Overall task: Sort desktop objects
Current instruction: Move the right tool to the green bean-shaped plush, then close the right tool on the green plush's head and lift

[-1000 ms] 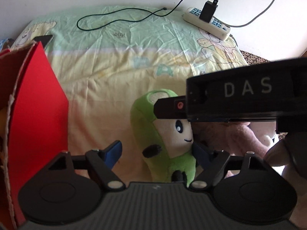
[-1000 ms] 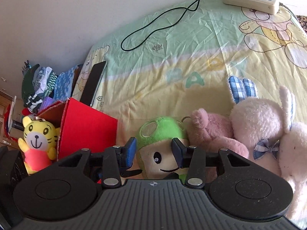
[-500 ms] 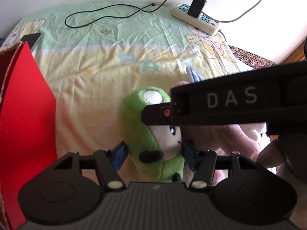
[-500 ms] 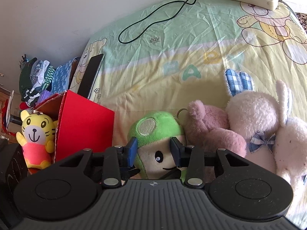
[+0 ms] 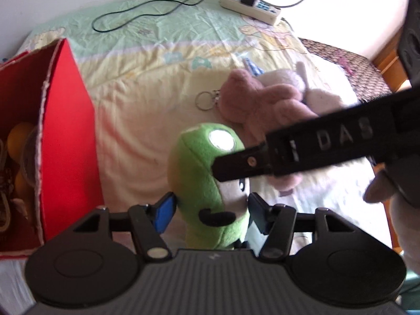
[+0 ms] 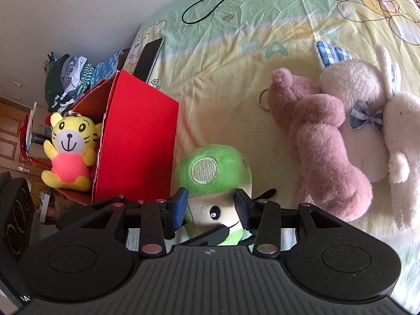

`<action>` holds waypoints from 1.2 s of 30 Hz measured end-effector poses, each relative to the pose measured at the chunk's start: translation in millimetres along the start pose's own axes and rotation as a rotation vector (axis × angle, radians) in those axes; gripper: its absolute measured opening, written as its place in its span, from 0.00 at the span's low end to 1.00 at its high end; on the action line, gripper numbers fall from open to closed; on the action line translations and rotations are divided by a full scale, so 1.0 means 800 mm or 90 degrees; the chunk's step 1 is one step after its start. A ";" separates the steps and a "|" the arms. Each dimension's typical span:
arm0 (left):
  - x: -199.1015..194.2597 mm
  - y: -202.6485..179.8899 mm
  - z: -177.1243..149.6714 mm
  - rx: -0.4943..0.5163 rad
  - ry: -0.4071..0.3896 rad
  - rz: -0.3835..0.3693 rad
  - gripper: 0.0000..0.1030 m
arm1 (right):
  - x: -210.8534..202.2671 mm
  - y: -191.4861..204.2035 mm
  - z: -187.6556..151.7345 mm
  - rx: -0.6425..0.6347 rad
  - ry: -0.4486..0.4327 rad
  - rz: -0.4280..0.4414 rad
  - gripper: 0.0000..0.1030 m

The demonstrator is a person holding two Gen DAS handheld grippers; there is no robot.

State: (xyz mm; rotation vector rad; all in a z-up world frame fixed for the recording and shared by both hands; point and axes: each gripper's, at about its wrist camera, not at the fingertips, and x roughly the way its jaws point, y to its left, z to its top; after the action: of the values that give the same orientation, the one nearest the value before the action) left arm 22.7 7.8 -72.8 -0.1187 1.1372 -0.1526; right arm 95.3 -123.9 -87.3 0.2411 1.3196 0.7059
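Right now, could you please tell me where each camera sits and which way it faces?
Left wrist: behind the left tongs, facing the green plush, red box and the right tongs' black bar; a fingertip shows.
Right wrist: behind the right tongs, facing the green plush, red box and yellow tiger.
Shared: green plush, red box, pink bear.

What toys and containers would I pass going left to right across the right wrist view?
Yellow tiger plush in the box → red cardboard box → green mushroom plush between the right gripper fingers → pink teddy bear → pale pink bunny plush.
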 end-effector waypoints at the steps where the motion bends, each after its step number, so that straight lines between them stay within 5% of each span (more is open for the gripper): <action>1: 0.002 0.001 0.001 -0.003 -0.003 0.008 0.67 | 0.002 0.002 -0.003 -0.007 -0.003 -0.009 0.43; 5: 0.010 0.003 0.003 -0.003 -0.014 0.037 0.81 | 0.016 0.008 -0.013 -0.041 -0.018 -0.050 0.51; 12: 0.032 0.003 0.002 -0.006 -0.001 0.072 0.75 | 0.039 -0.006 -0.018 0.000 -0.030 0.012 0.56; 17: 0.021 0.006 0.000 -0.018 -0.007 0.059 0.68 | 0.034 -0.009 -0.021 0.005 -0.039 0.036 0.46; 24: -0.007 -0.020 -0.010 0.002 -0.020 0.044 0.66 | 0.001 -0.011 -0.038 0.006 -0.045 0.055 0.45; 36: -0.107 -0.057 0.019 0.061 -0.144 0.066 0.66 | -0.082 0.019 -0.031 -0.021 -0.145 0.116 0.47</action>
State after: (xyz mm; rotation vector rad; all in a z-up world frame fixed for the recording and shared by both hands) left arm -1.6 -21.2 18.2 0.0092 0.9066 -0.0983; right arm 61.4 -156.5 -33.4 0.4073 1.0768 0.8273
